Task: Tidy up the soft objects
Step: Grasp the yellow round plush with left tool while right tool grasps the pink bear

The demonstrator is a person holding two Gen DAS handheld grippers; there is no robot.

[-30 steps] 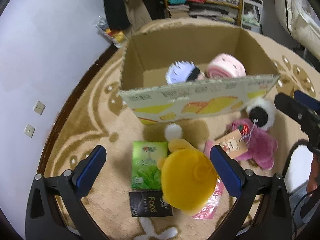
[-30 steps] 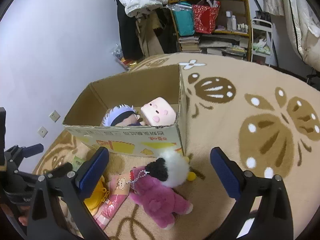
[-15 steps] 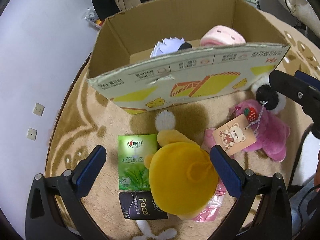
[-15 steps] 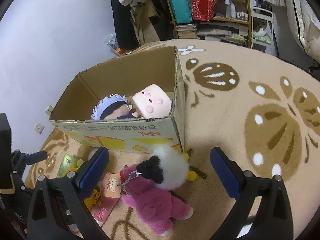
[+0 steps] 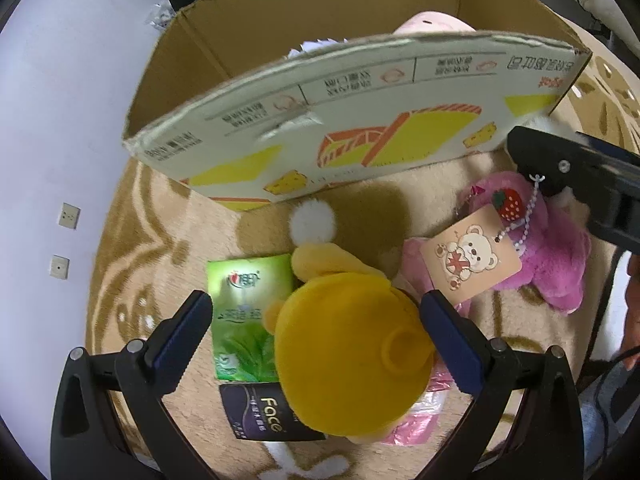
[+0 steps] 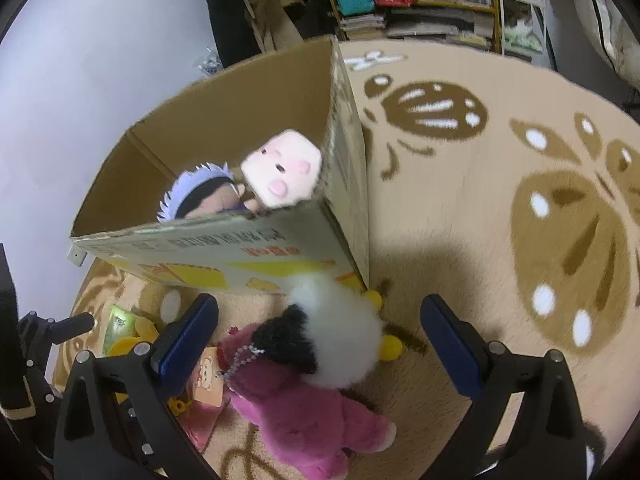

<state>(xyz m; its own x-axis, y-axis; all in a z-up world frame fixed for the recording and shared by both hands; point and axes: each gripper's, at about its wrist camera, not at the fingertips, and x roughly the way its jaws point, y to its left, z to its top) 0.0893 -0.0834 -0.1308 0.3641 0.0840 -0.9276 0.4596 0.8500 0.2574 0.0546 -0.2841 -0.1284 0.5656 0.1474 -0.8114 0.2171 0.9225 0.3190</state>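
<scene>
Yellow plush fills the gap ahead of the left gripper [image 5: 316, 332] in the left wrist view: a yellow plush toy [image 5: 348, 364] with a white pompom lies on the beige patterned carpet [image 5: 132, 248], between the spread, empty fingers [image 5: 182, 336]. A green tissue pack [image 5: 244, 316] sits just beside it, a black "Face" packet [image 5: 264, 416] partly under it, and a cardboard box [image 5: 352, 148] stands beyond. To the right lies a pink plush toy [image 5: 556, 264] with a bear hang tag [image 5: 472, 256].

From the right wrist view, the right gripper [image 6: 320, 336] hovers over that same pink plush toy [image 6: 304, 412] (its head black and white fur), fingers [image 6: 452, 344] released and wide apart, gripping nothing. The cardboard box [image 6: 344, 168] holds a spiky-haired doll [image 6: 200, 196] touching a pale pink pig plush [image 6: 284, 172].
</scene>
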